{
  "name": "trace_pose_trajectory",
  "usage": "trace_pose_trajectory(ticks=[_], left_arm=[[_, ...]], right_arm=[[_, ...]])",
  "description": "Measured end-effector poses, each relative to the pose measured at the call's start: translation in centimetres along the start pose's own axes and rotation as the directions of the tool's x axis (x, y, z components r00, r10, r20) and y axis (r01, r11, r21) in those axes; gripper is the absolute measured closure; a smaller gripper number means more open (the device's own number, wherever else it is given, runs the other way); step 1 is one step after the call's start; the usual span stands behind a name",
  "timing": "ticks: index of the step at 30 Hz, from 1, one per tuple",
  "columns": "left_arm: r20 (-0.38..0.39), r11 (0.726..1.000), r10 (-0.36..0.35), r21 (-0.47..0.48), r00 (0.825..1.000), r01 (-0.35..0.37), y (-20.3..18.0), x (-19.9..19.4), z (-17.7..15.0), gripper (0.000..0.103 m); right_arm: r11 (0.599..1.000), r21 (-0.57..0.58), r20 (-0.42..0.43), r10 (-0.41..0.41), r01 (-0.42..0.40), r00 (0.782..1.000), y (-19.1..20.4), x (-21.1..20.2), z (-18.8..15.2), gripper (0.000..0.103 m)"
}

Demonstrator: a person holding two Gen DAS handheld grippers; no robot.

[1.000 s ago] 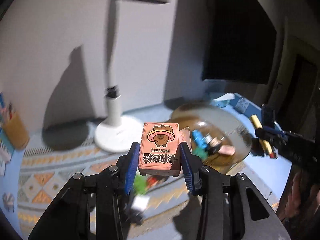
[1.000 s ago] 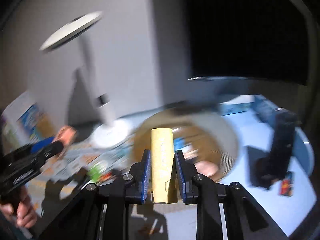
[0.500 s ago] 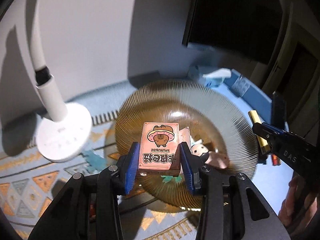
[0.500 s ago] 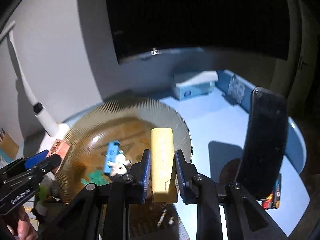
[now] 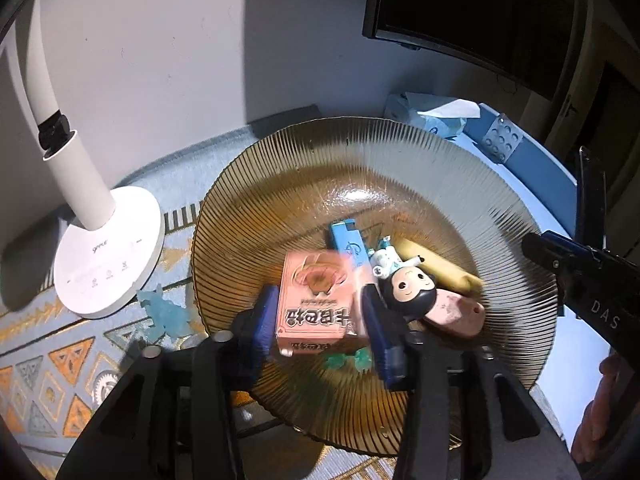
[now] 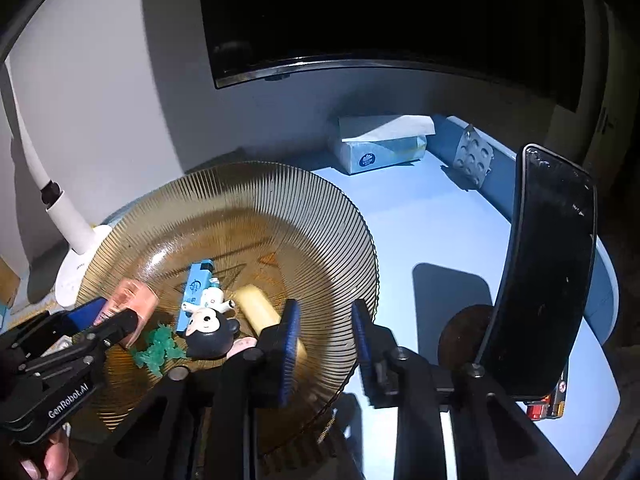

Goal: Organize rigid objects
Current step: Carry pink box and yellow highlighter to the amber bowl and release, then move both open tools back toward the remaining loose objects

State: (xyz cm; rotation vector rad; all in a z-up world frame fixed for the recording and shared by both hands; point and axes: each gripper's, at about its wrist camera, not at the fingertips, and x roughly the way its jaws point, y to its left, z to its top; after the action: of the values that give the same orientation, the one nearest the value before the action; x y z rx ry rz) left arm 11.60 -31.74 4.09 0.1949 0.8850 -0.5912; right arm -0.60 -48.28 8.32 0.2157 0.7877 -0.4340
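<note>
Pink box [image 5: 312, 300] between opening left gripper [image 5: 320, 322] jaws, seemingly loose; right gripper [image 6: 324, 344] opening, empty

Your left gripper [image 5: 320, 324] is opening over the amber plate [image 5: 440, 168], the pink card box [image 5: 314, 304] loose between its jaws beside a dark-haired figurine [image 5: 408, 292], blue block [image 5: 348, 246] and yellow bar [image 5: 436, 266].

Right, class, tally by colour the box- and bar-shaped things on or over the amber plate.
Pink: 1, card box
Blue: 1, flat bar
Yellow: 1, bar
Total: 3
</note>
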Motion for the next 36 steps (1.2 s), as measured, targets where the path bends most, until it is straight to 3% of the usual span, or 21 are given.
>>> trace_pose_trajectory(ticks=[2, 4, 6, 11, 18, 22, 29, 36], left_arm=[[0.015, 1.0, 0.002, -0.008, 1.0, -0.002, 0.5, -1.3, 0.5, 0.047], [0.09, 1.0, 0.006, -0.023, 0.996, -0.004, 1.6, -4.1, 0.8, 0.035], [0.168, 0.999, 0.024, -0.045, 0.985, -0.017, 2.7, -7.0, 0.9, 0.027], [0.267, 0.996, 0.042, -0.088, 0.963, -0.019, 4.8, -13.3, 0.2, 0.027], [0.337, 0.994, 0.062, -0.104, 0.939, -0.028, 6.9, -20.0, -2.2, 0.027], [0.359, 0.99, 0.087, -0.136, 0.929, -0.04, 8.9, -22.7, -4.3, 0.025], [0.361, 0.971, 0.141, -0.233, 0.922, -0.057, 15.1, -26.1, -9.4, 0.024], [0.28, 0.951, 0.145, -0.302, 0.949, -0.056, 19.8, -24.7, -14.0, 0.024]], right_arm=[[1.0, 0.026, 0.025, 0.01, -0.01, 1.0, -0.5, -1.1, 0.1, 0.064], [0.999, 0.045, 0.074, 0.01, -0.014, 0.997, -0.9, -3.0, 0.2, 0.049], [0.999, 0.051, 0.12, -0.001, -0.005, 0.993, -1.0, -5.1, 0.2, 0.045], [0.998, 0.036, 0.165, 0.043, -0.049, 0.985, 0.3, -9.0, 0.0, 0.045], [0.994, -0.004, 0.185, 0.108, -0.11, 0.977, 3.9, -12.8, -1.2, 0.04], [0.99, -0.017, 0.205, 0.138, -0.138, 0.969, 5.7, -14.5, -2.2, 0.025], [0.977, -0.079, 0.191, 0.209, -0.198, 0.959, 10.1, -16.1, -4.1, 0.025], [0.955, -0.157, 0.114, 0.27, -0.251, 0.956, 16.0, -14.5, -7.9, 0.025]])
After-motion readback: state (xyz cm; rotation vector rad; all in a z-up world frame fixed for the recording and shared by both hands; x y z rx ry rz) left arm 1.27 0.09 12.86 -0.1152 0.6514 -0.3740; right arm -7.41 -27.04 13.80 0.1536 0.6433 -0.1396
